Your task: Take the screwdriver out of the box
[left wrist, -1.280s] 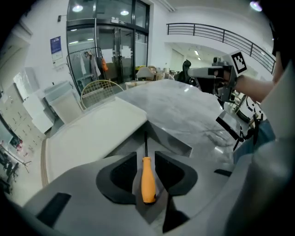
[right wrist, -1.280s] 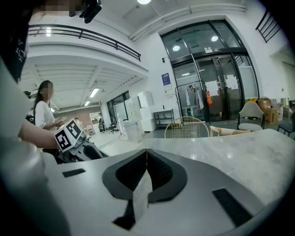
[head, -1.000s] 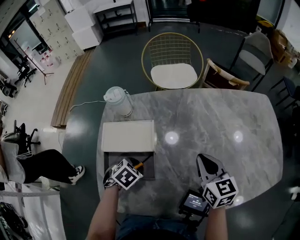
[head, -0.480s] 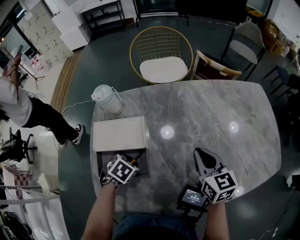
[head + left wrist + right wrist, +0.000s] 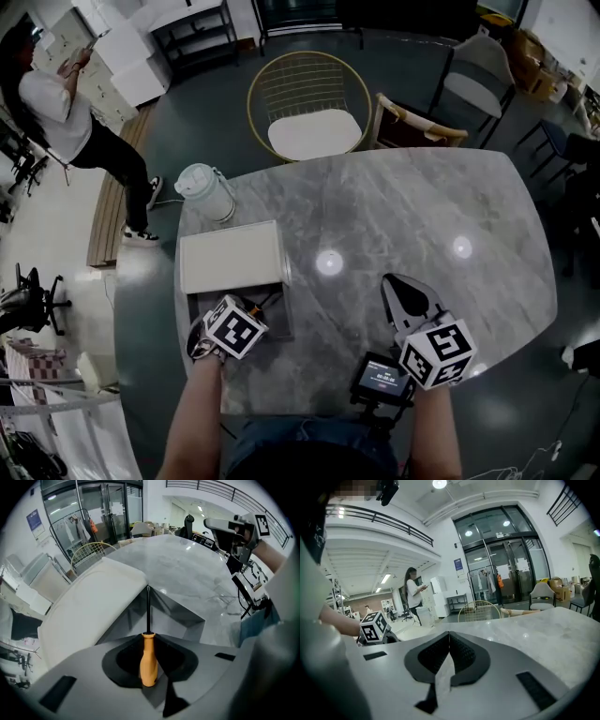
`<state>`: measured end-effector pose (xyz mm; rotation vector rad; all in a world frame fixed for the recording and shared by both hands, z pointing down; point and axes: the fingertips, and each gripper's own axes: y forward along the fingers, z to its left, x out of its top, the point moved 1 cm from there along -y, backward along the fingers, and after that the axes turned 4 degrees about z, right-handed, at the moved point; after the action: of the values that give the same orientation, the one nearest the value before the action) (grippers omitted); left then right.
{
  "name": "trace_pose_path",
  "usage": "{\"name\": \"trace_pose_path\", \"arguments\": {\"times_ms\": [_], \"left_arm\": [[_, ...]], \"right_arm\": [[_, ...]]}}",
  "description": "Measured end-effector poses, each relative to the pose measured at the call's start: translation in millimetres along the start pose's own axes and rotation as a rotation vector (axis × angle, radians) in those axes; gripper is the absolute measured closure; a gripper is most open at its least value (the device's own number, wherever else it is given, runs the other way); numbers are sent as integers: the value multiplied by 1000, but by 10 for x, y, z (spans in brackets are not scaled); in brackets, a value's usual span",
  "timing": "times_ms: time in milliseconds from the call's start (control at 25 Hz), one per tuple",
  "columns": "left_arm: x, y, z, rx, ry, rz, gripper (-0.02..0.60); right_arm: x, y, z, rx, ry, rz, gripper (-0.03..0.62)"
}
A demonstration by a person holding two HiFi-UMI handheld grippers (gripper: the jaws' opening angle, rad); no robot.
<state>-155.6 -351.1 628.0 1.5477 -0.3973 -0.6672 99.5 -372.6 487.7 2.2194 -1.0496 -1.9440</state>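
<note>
An open grey box (image 5: 278, 322) sits at the marble table's (image 5: 422, 206) near left, its white lid (image 5: 232, 257) folded back. The screwdriver (image 5: 148, 660) has an orange handle and a thin dark shaft that reaches into the box's corner. My left gripper (image 5: 149, 637) points steeply down over the box, its jaws closing with the pads against the orange handle. In the head view the left gripper (image 5: 242, 319) covers most of the screwdriver (image 5: 254, 308). My right gripper (image 5: 396, 283) hovers low over the table's near right, shut and empty, as the right gripper view (image 5: 449, 633) also shows.
A white and green jug (image 5: 205, 192) stands at the table's far left corner. A gold wire chair (image 5: 302, 112) and other chairs (image 5: 412, 127) stand behind the table. A small screen device (image 5: 380, 377) hangs by my right hand. A person (image 5: 56, 98) stands at the far left.
Both grippers have stayed almost where they were, the left one over the box. The person at the left has walked toward the back of the room.
</note>
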Motion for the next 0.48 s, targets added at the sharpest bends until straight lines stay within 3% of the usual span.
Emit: {"name": "trace_pose_path", "arguments": {"times_ms": [480], "left_arm": [[51,-347,-96,54,-22,-110,500]], "right_arm": [[97,-204,89,8,-8,-53,569]]}}
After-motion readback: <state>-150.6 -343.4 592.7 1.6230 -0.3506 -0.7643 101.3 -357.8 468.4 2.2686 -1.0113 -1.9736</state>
